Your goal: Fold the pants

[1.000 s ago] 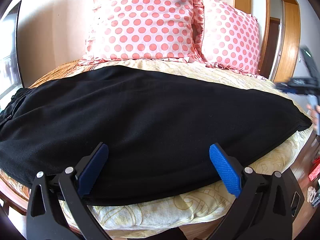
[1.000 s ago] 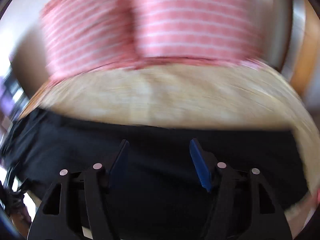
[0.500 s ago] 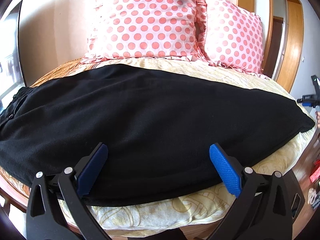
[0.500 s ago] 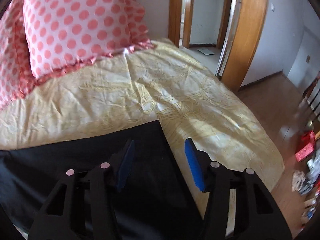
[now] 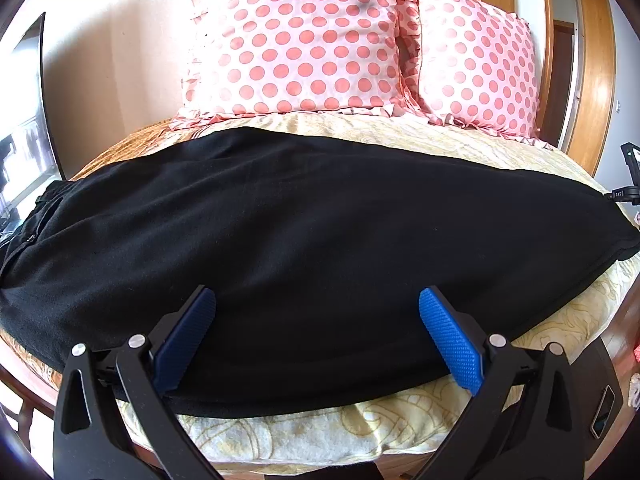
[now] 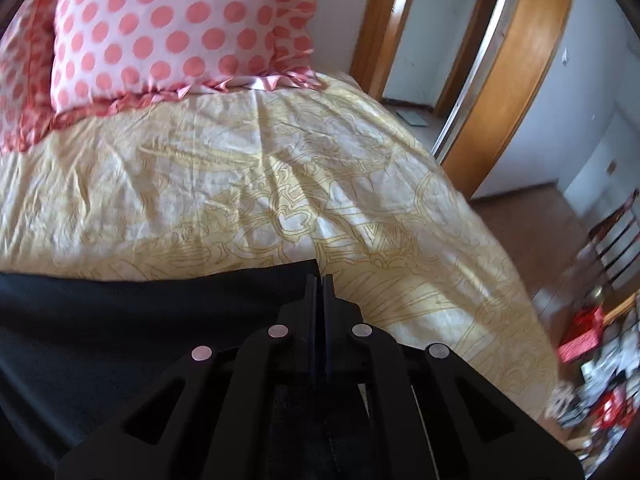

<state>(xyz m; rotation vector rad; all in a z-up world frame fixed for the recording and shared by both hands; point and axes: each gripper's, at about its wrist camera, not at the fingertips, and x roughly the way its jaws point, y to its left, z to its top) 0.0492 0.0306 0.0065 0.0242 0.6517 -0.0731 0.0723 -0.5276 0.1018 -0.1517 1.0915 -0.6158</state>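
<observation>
Black pants [image 5: 312, 240] lie flat across the bed, waistband at the left, leg ends at the right. My left gripper [image 5: 316, 320] is open, its blue pads [image 5: 448, 340] spread wide just above the near edge of the pants. In the right wrist view my right gripper [image 6: 319, 284] is shut at the far corner of the pants' leg end [image 6: 160, 320]; the cloth seems pinched between the fingers. The right gripper also shows at the far right edge of the left wrist view [image 5: 628, 188].
A yellow patterned bedspread [image 6: 280, 184] covers the bed. Two pink polka-dot pillows [image 5: 304, 40] stand at the head. A wooden door frame [image 6: 516, 60] is to the right. Clutter and a chair [image 6: 612, 240] stand on the floor at the right.
My right gripper swung to the leg-end corner of the pants and closed there. My left gripper stayed open over the near edge.
</observation>
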